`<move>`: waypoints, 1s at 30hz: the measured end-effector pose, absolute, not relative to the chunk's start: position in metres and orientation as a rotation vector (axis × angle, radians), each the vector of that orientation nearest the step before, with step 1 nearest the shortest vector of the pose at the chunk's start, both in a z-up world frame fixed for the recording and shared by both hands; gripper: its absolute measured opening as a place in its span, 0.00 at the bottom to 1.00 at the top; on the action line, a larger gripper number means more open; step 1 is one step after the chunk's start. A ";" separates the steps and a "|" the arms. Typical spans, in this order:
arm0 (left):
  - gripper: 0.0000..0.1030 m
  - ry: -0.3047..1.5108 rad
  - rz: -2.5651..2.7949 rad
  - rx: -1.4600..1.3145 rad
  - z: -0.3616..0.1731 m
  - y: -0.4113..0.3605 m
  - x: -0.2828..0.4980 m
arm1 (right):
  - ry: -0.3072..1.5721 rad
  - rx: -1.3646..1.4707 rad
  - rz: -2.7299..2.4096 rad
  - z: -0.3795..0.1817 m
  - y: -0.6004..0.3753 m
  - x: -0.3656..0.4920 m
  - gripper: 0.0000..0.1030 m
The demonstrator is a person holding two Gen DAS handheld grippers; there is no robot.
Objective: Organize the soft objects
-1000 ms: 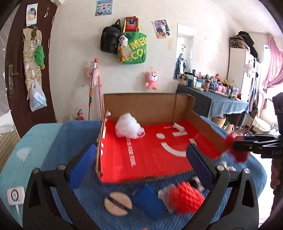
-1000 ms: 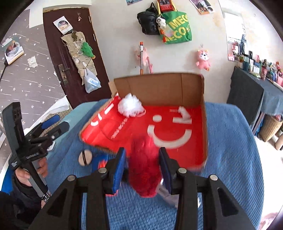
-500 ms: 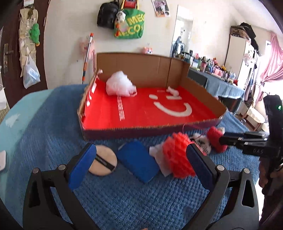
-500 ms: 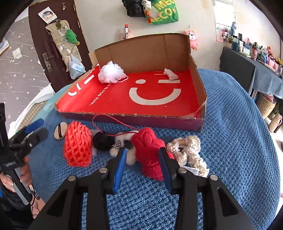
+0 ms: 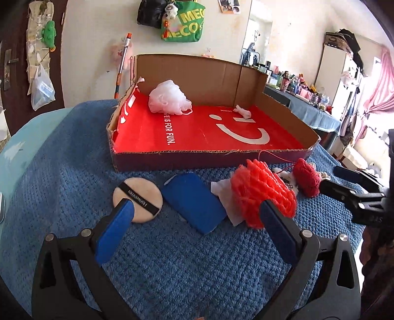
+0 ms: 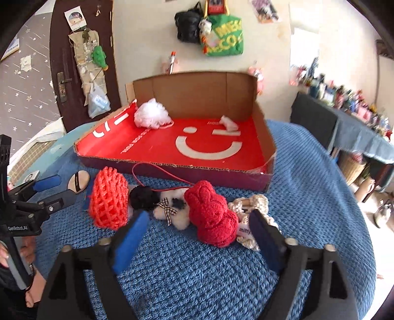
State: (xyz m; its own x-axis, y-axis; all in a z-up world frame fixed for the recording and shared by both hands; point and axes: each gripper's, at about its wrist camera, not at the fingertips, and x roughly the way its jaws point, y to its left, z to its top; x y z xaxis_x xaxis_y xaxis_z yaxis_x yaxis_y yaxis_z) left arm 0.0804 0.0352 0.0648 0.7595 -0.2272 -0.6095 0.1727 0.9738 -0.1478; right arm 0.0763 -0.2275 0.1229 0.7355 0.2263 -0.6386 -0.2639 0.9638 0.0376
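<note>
A shallow cardboard box with a red floor (image 5: 197,137) (image 6: 157,147) lies on the blue blanket. A white mesh pouf (image 5: 168,97) (image 6: 150,114) and a small white scrap (image 5: 242,112) (image 6: 229,123) lie inside it. In front of it lie a round powder puff (image 5: 138,195), a blue sponge (image 5: 194,201), an orange-red mesh ball (image 5: 262,192) (image 6: 108,199), a black-and-white plush (image 6: 160,201), a red crochet rabbit (image 6: 214,216) (image 5: 306,178) and a cream crochet piece (image 6: 251,204). My left gripper (image 5: 197,229) is open and empty over the sponge. My right gripper (image 6: 197,226) is open, with the rabbit lying between its fingers.
A blue blanket (image 6: 307,184) covers the surface. A door with hanging bags (image 6: 81,69) stands at the left. A cluttered dark table (image 5: 307,105) stands at the right. Bags hang on the far wall (image 5: 182,19).
My right gripper came down from above the box with the red rabbit and has opened, leaving it on the blanket. My left gripper has lowered toward the sponge.
</note>
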 end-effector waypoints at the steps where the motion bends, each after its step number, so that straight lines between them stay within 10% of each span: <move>1: 1.00 0.668 -0.215 -0.085 0.064 0.036 0.078 | 0.667 -0.061 0.248 0.123 -0.225 0.069 0.97; 30: 1.00 0.483 -0.130 -0.048 0.047 0.023 0.025 | 0.510 -0.031 0.150 0.095 -0.206 0.026 1.00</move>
